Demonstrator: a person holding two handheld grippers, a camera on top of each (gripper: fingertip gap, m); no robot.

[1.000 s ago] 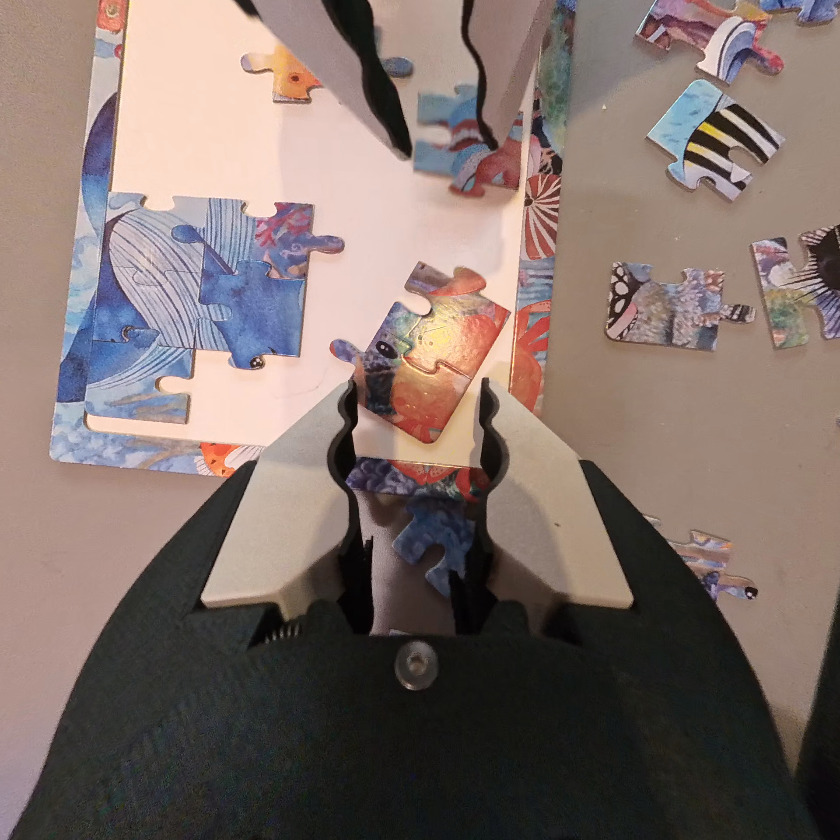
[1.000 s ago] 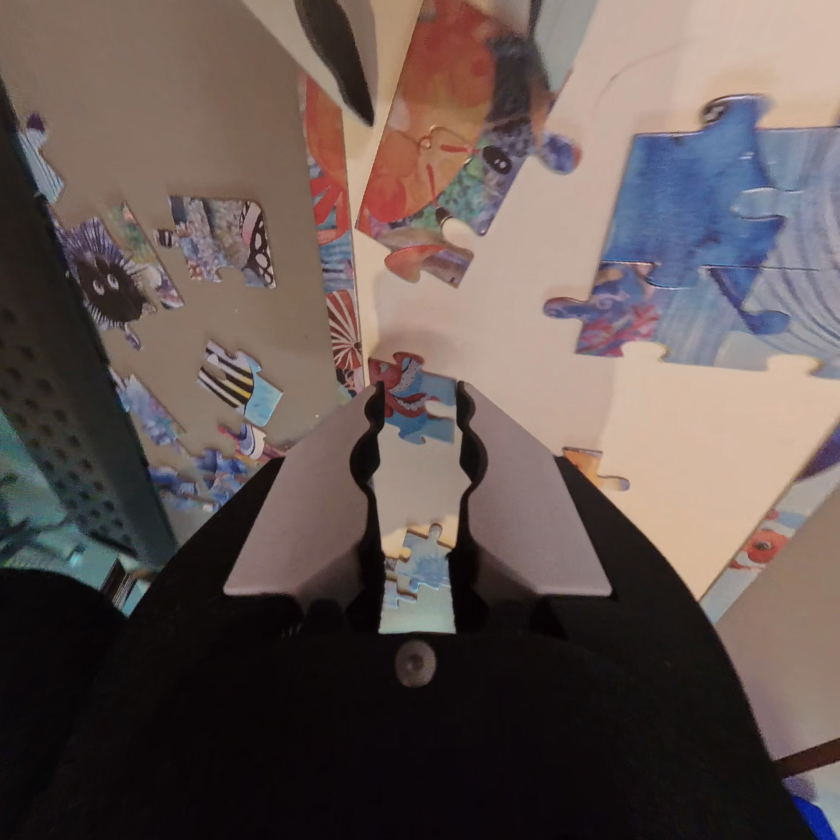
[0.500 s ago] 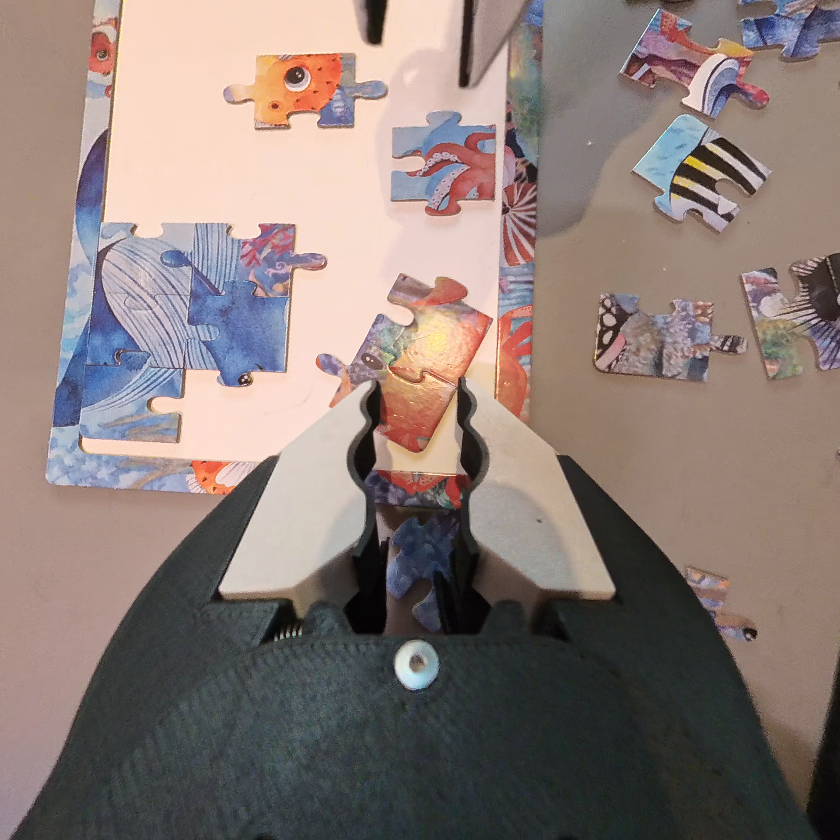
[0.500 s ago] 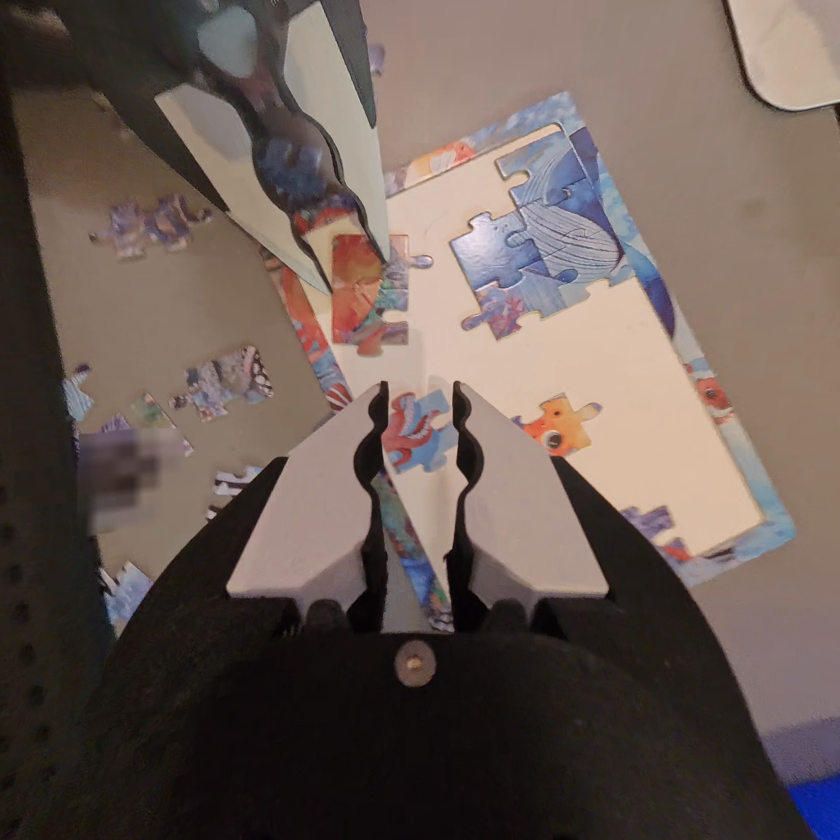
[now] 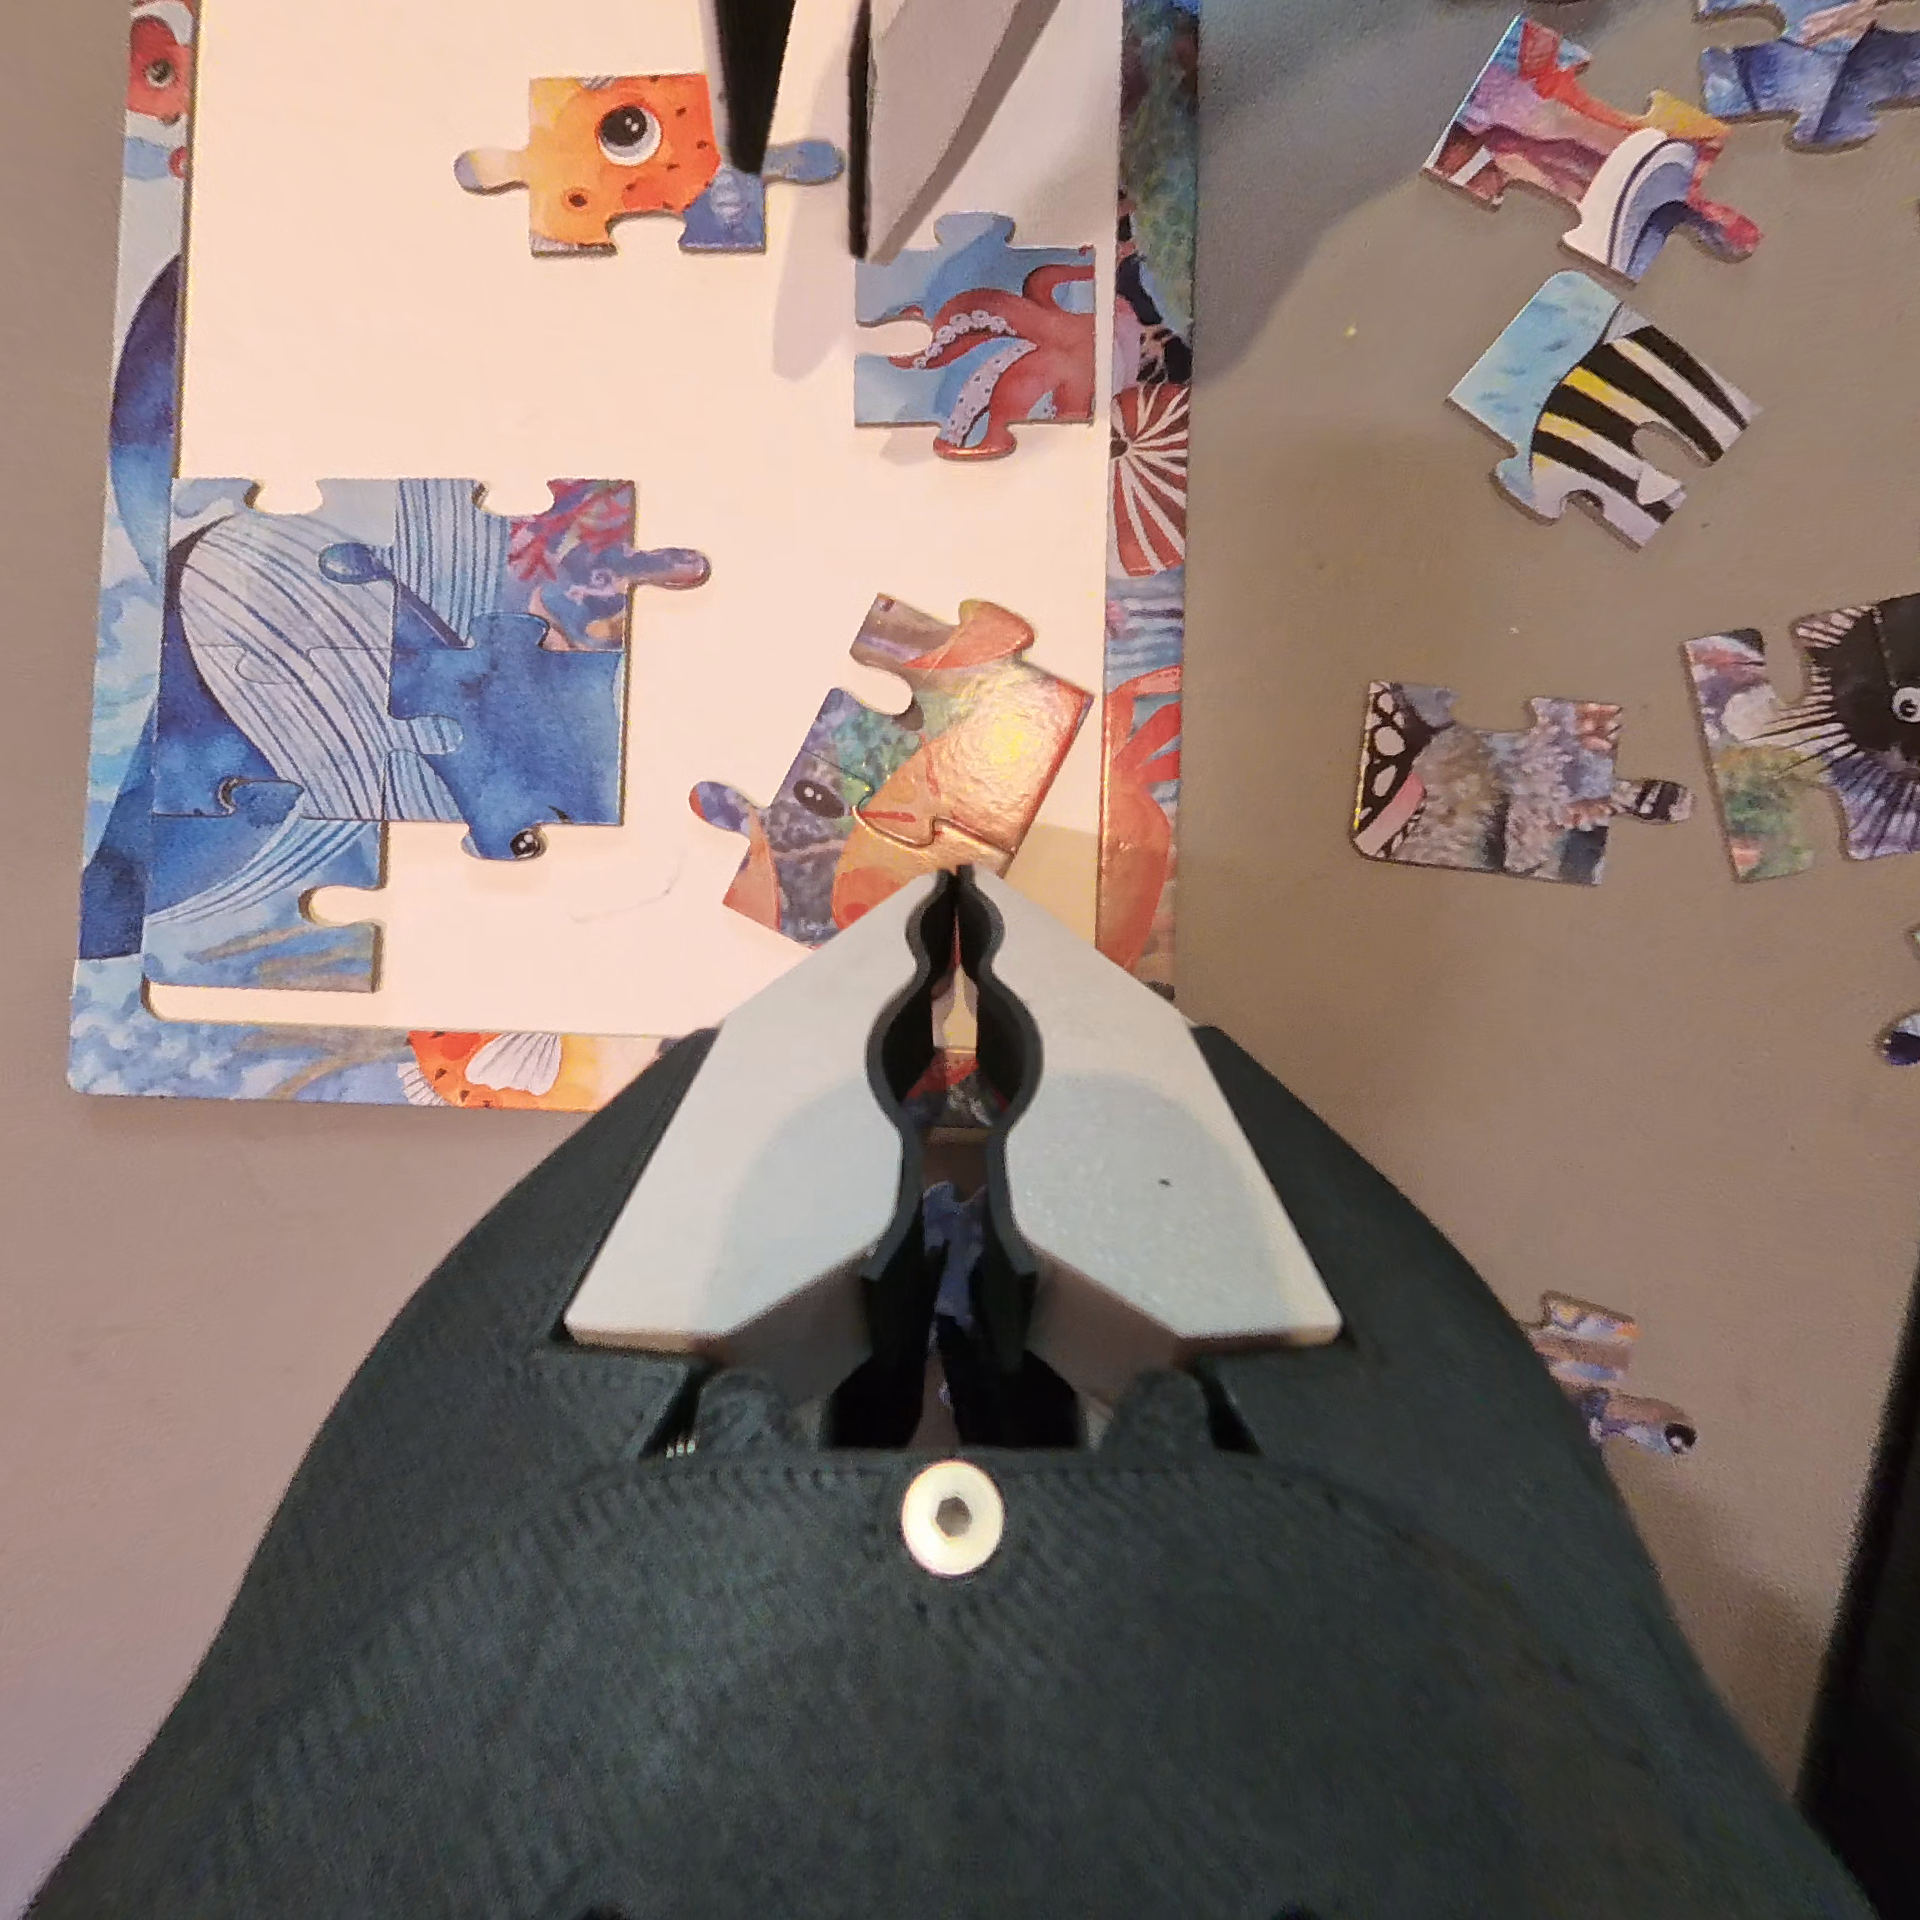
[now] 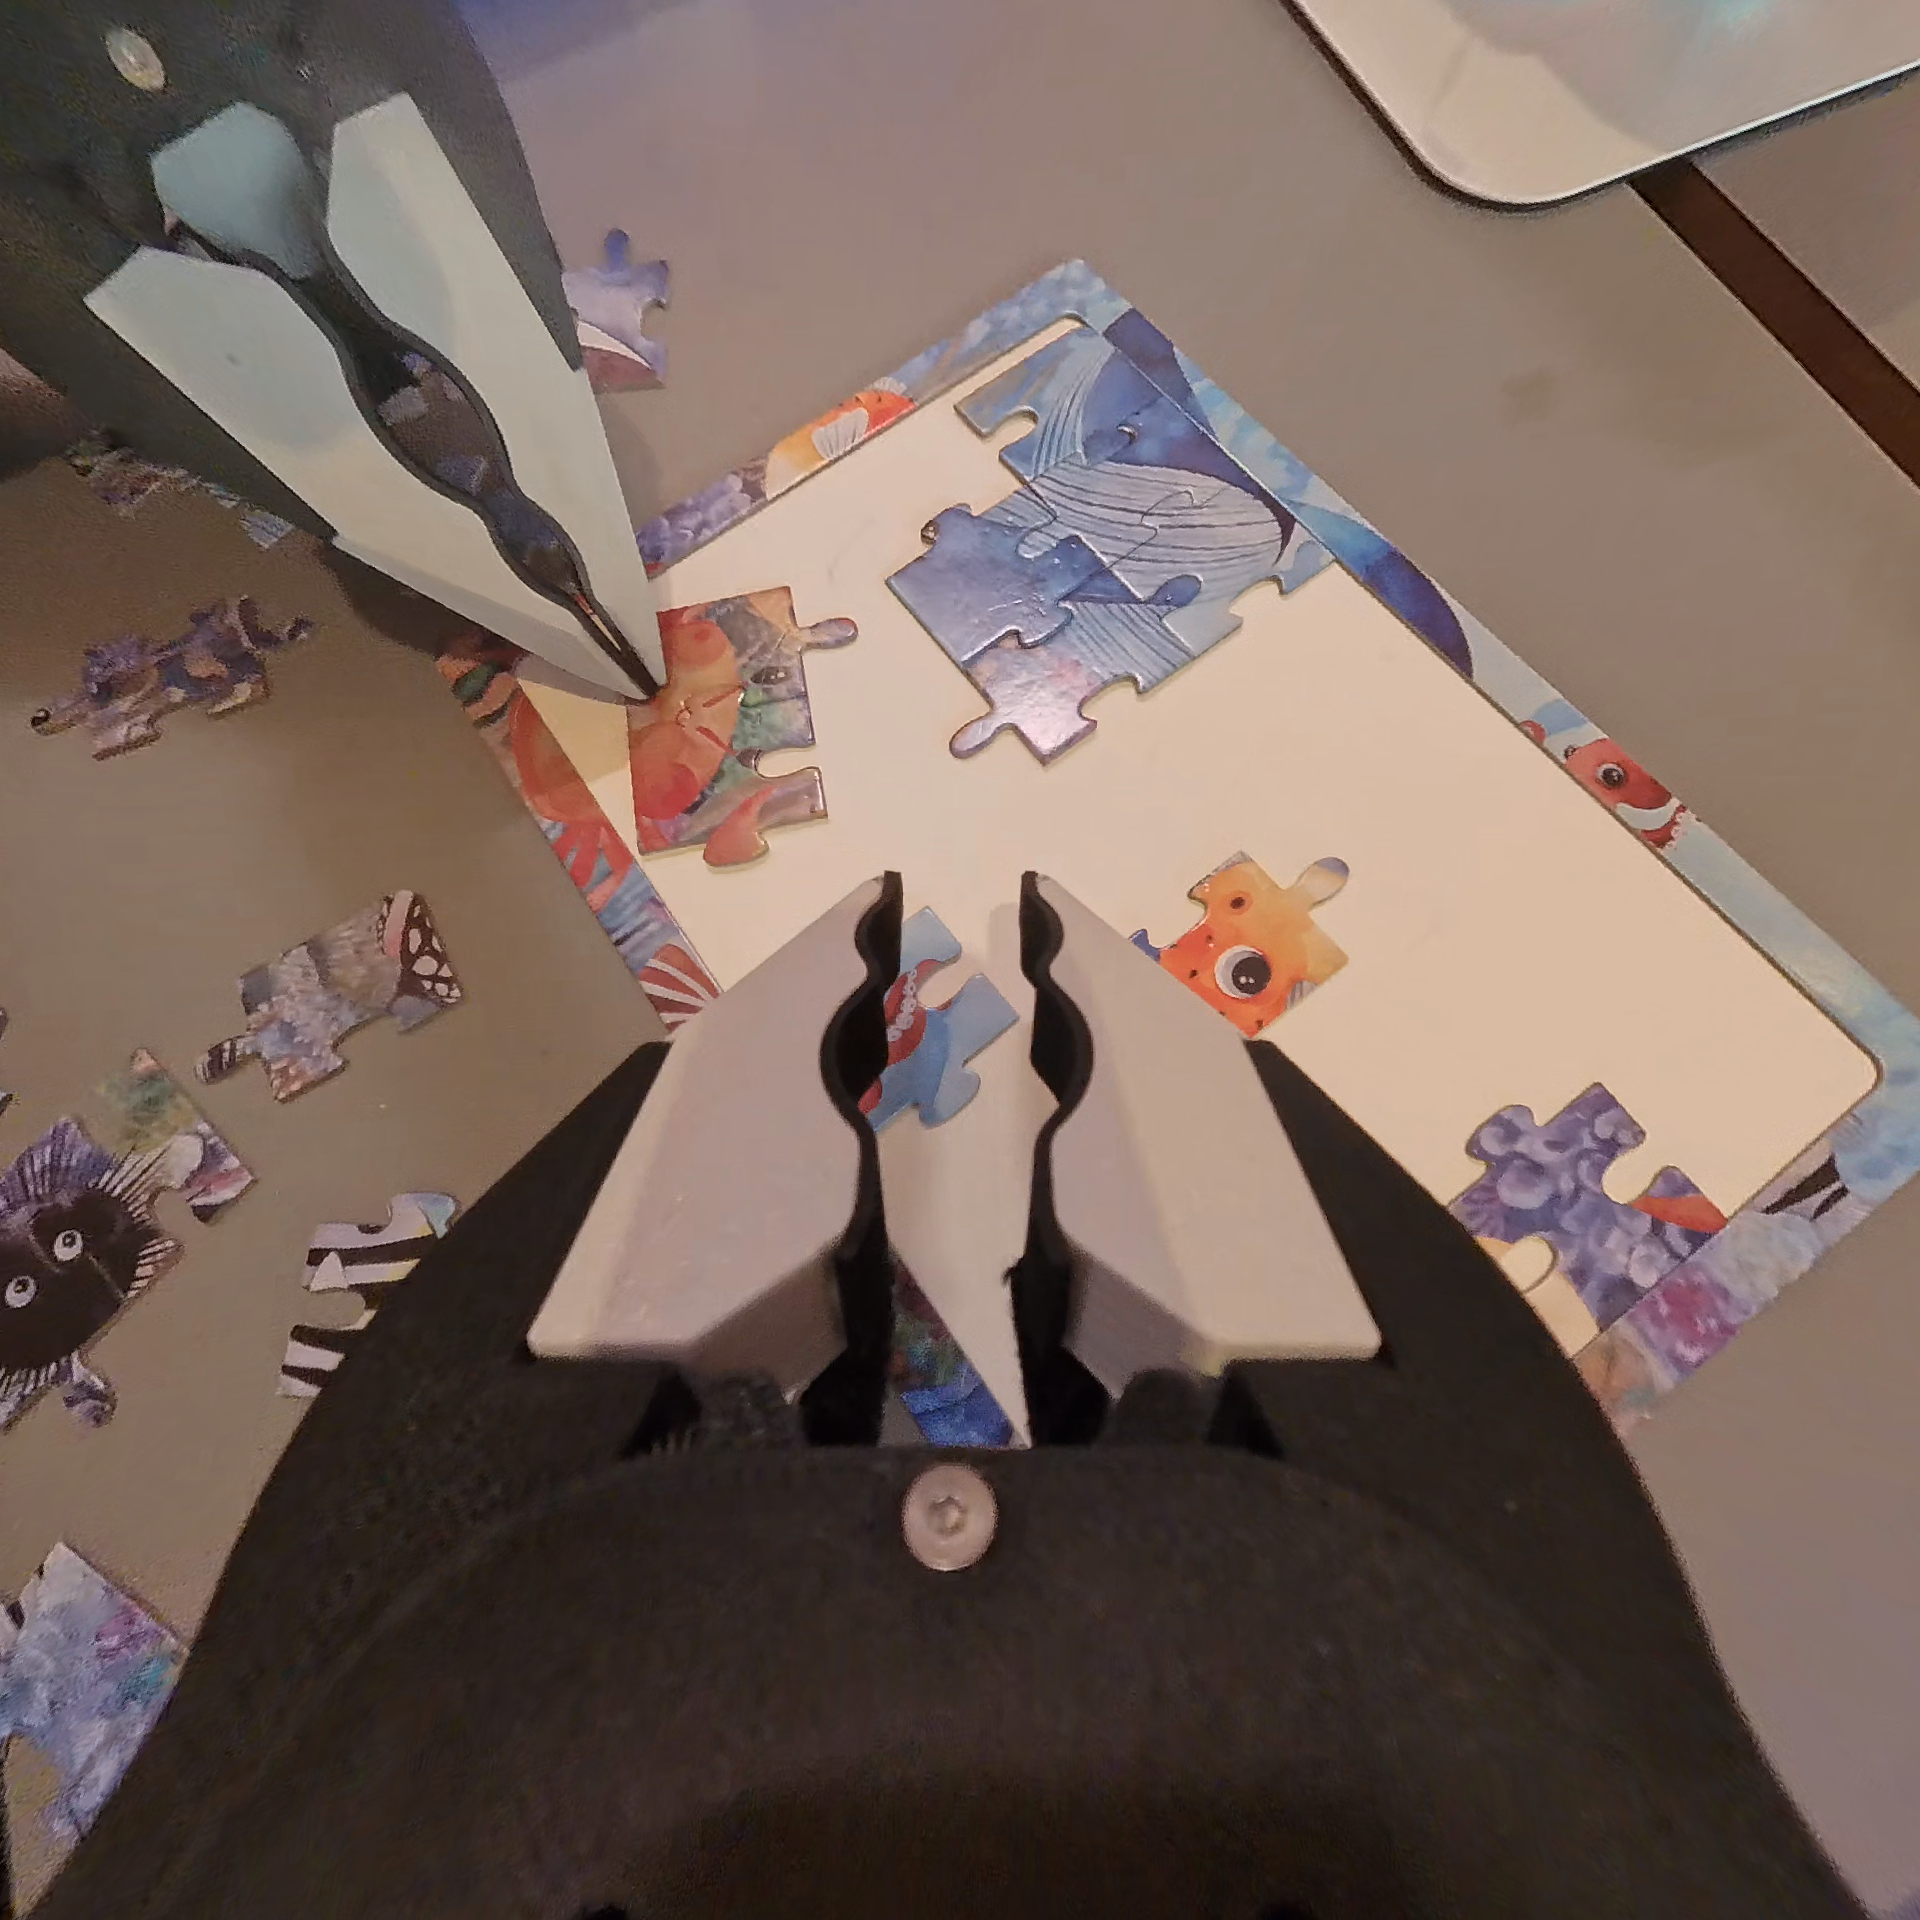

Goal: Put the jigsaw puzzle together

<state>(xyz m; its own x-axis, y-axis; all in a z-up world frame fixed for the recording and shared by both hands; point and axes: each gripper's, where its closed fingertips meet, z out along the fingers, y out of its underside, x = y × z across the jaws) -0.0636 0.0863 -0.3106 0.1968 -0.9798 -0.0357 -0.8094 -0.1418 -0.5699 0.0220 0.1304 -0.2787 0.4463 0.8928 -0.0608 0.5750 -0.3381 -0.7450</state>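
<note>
The puzzle tray (image 5: 104, 1060) lies on a grey table, with a joined blue whale block (image 5: 395, 707) at its left. My left gripper (image 5: 956, 878) is shut, and its tips rest on the near corner of a joined orange pair of pieces (image 5: 935, 758) by the tray's right border. The right wrist view shows these shut tips (image 6: 639, 686) on that pair (image 6: 717, 727). My right gripper (image 6: 961, 894) is open and holds nothing. It hovers over a blue piece with a red octopus (image 6: 935, 1029), which also shows in the left wrist view (image 5: 977, 332). An orange fish piece (image 5: 623, 156) lies beside it.
Loose pieces lie on the table right of the tray: a striped fish piece (image 5: 1600, 416), a spotted piece (image 5: 1496, 774) and a black spiky one (image 5: 1829, 727). A purple coral piece (image 6: 1579, 1195) sits in a tray corner. A white board (image 6: 1610, 94) lies at the far right. My hands' fingertips stand some 11 cm from each other. The joined blue whale block (image 5: 395, 707) is about equally far from each gripper, around 11 cm.
My left jaws closed from wide open to shut at the near corner of the orange pair. My right gripper drew back and up from the tray and its jaws narrowed a little.
</note>
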